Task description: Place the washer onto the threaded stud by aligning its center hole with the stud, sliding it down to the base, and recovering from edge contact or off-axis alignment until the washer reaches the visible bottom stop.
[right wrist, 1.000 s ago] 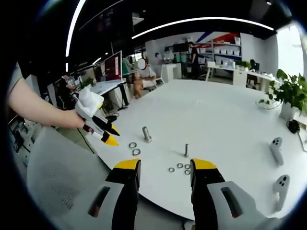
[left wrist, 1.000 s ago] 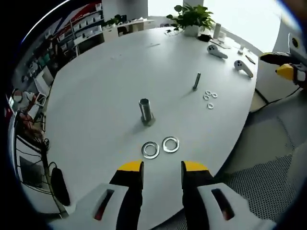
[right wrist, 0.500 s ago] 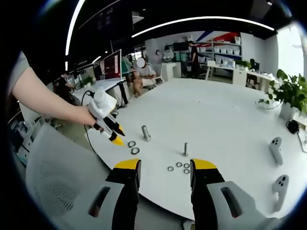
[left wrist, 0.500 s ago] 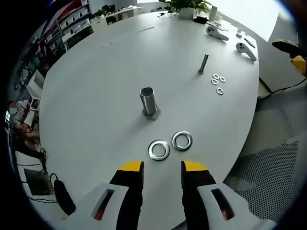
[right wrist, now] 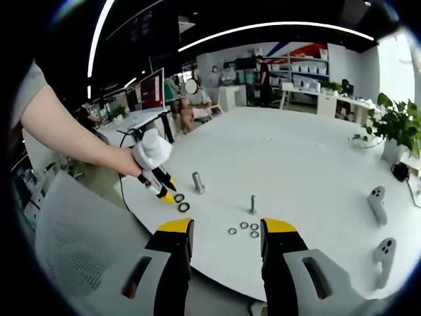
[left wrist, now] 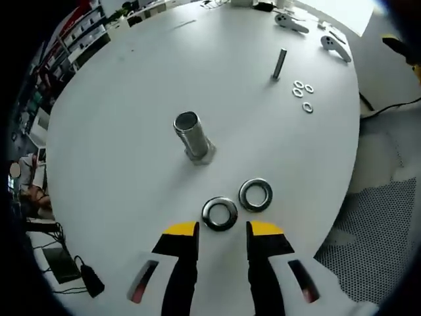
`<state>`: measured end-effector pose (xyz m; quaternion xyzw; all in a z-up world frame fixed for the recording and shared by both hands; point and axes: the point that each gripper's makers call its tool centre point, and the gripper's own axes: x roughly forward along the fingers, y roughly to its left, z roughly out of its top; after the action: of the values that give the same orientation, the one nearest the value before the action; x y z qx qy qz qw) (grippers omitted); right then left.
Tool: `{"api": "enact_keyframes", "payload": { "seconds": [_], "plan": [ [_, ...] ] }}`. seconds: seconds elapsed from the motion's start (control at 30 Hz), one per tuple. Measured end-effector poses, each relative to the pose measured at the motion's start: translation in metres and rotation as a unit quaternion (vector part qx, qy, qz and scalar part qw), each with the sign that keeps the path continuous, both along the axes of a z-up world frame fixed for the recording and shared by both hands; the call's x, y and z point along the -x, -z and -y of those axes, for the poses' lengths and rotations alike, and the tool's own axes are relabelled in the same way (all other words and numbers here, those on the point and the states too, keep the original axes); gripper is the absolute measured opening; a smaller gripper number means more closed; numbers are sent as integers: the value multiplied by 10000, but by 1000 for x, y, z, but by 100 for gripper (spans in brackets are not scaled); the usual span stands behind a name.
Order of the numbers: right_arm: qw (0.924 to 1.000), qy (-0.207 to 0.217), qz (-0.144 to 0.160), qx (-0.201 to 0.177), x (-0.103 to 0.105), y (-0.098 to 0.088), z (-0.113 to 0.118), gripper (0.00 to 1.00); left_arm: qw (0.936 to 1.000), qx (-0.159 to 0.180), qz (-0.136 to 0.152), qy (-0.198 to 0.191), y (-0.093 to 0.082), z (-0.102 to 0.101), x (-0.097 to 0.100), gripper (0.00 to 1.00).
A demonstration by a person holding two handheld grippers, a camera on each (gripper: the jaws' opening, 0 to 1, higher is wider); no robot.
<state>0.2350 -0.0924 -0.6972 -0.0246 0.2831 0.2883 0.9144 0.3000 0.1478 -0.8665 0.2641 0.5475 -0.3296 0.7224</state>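
Likely stiff, thin and slick: large washer point(left wrist: 220, 213) looks like plain metal, lying flat on the white table point(left wrist: 118, 131), so little edge to bite. Best bet: pinch across the rim from outside, or tip one edge up first; probably light, but prone to skating on the smooth top. Sits just ahead of the left gripper point(left wrist: 222, 230) tips, between the two jaw lines. Second large washer point(left wrist: 255, 194) just beside it, nearly touching, toward the table edge. Could get nudged on the approach.

Large threaded stud point(left wrist: 191, 136) stands upright on a hex base, near the washers but apart from them, farther in on the table. Nothing on it yet. Slim stud point(left wrist: 279, 64) and three small washers point(left wrist: 303, 95) well apart, farther along.

Left gripper: jaws parted, empty, pitched steeply down at the tabletop. Seen from the right gripper view, left gripper point(right wrist: 164, 193) held in a hand point(right wrist: 135, 161), forearm coming in from the side, yellow tips right at the washer pair point(right wrist: 181, 202).

Right gripper point(right wrist: 222, 230): jaws apart, empty, held back off the table edge, roughly level, pointing across the table.

Grasp not made yet; alignment over the stud comes after.
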Motion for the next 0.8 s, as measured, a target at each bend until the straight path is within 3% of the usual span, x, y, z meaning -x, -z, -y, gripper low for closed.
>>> {"api": "enact_keyframes", "payload": {
  "seconds": [0.27,0.37,0.5,0.67,0.8],
  "plan": [
    [10000,12,-12,-28,0,0,0,42,9998,-59,-159,114,5,3,-4,26],
    [10000,4,-22,-22,0,1,0,42,9988,-261,-218,358,10,1,-2,26],
    [10000,43,-21,-10,-1,1,2,42,9993,-184,-304,141,10,4,-8,25],
    [10000,37,-9,-15,-2,1,2,42,9967,-420,-460,520,10,3,-5,25],
    [10000,80,8,-32,-2,0,3,41,9957,-583,-562,442,11,5,-6,25]
  ]
}}
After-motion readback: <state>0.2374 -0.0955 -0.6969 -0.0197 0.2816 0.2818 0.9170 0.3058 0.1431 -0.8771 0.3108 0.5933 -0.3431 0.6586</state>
